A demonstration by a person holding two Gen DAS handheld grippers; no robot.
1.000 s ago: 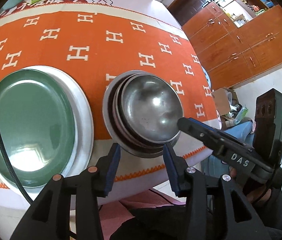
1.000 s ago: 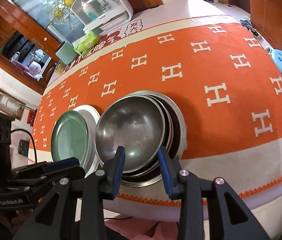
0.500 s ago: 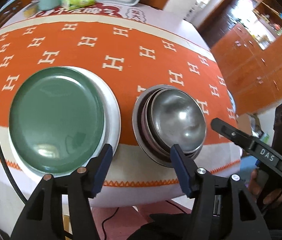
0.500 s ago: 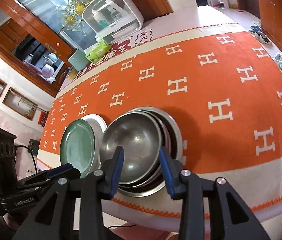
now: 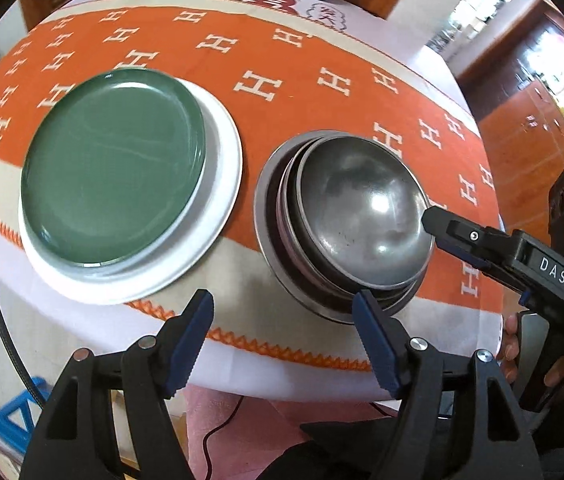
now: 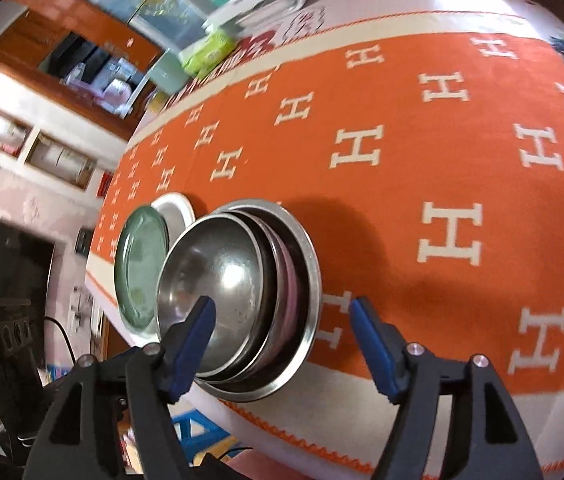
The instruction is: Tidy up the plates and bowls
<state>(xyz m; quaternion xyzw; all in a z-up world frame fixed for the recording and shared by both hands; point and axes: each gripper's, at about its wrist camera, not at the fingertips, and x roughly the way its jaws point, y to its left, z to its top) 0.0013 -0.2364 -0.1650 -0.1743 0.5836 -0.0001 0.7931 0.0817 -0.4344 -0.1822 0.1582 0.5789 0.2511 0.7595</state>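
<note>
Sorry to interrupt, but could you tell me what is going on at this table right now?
A person with a handheld gripper in each hand is tidying dishes on the orange H-patterned tablecloth. A dark green plate sits on a larger white plate; beside them, shiny steel bowls are nested in one stack. The left gripper and right gripper are both open, holding nothing, with the right one close at the bowl stack's rim.
</note>
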